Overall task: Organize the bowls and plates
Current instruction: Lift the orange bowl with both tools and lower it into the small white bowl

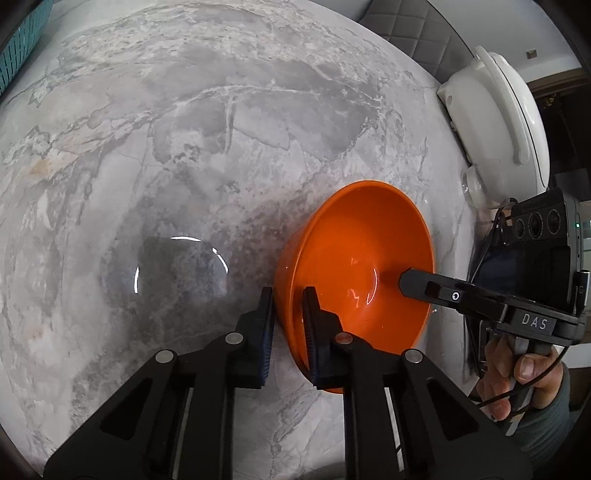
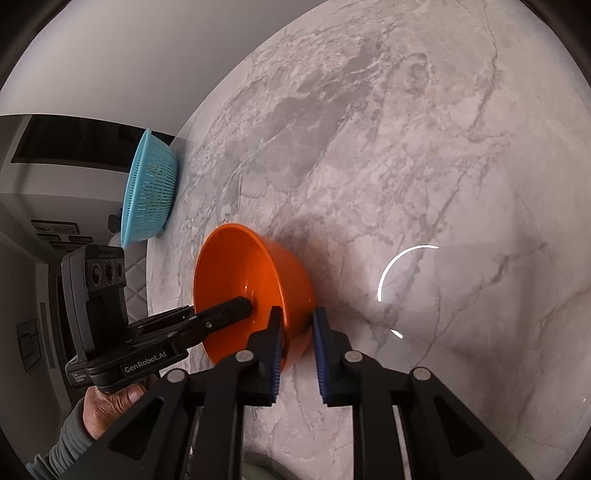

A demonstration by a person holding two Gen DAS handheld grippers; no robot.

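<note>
An orange bowl (image 1: pixel 354 266) sits on the grey marble table (image 1: pixel 184 147). In the left wrist view my left gripper (image 1: pixel 288 310) is shut on its near wall, one pad outside and one pad inside. One finger (image 1: pixel 417 286) of the right gripper reaches into the bowl from the right; its other finger is hidden behind the wall. In the right wrist view my right gripper (image 2: pixel 297 328) is shut on the orange bowl (image 2: pixel 251 273) at its wall, and a finger (image 2: pixel 236 308) of the left gripper pokes inside from the left.
A white lidded appliance (image 1: pixel 495 129) stands at the table's right edge, beyond the bowl. A blue plastic colander (image 2: pixel 147 188) rests at the far left edge of the table (image 2: pixel 406 147). A quilted grey chair back (image 1: pixel 417 33) is behind. A hand (image 1: pixel 517 376) holds each gripper handle.
</note>
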